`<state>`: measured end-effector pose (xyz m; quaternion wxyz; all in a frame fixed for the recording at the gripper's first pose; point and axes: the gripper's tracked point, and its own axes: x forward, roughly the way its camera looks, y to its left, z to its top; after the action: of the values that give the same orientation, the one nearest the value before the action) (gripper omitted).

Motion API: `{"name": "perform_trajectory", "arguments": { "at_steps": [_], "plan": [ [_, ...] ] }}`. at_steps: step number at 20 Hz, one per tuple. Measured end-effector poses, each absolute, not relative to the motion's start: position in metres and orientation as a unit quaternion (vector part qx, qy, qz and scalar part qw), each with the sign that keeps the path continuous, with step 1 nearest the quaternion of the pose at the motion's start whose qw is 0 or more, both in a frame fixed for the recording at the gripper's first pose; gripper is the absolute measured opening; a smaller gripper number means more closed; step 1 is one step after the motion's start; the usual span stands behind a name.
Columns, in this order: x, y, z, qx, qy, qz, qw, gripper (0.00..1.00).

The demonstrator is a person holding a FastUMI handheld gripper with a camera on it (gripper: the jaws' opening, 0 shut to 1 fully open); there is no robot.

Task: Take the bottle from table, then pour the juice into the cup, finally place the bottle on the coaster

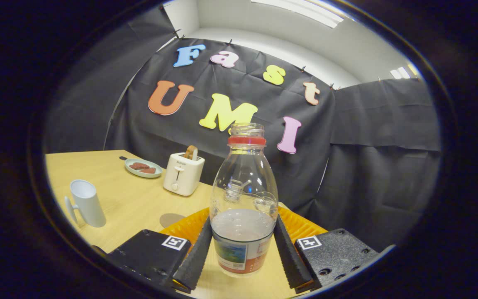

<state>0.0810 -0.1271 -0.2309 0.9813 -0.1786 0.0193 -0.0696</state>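
A clear bottle with a red neck ring and no cap stands upright between my fingers. Pale cloudy juice fills its lower part, above a coloured label. My gripper is shut on the bottle, with one finger against its left side and the other against its right. A white cup with a handle stands on the wooden table, off to the left beyond the fingers. A round grey coaster lies flat on the table between the cup and the bottle. Whether the bottle's base touches the table I cannot tell.
Just behind the bottle lies an orange ribbed tray. Further back on the table stand a cream toaster with a slice of bread in it and a pale green plate holding reddish pieces. The table's far edge runs behind the toaster, close to the cloth wall.
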Motion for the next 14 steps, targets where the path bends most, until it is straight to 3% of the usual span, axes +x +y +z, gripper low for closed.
{"name": "perform_trajectory", "arguments": {
  "at_steps": [8, 14],
  "plan": [
    [0.08, -0.1, -0.208, -0.352, -0.006, -0.089, 0.932, 0.81],
    [0.091, -0.076, -0.231, -0.386, 0.037, -0.056, 0.92, 0.82]
  ]
}}
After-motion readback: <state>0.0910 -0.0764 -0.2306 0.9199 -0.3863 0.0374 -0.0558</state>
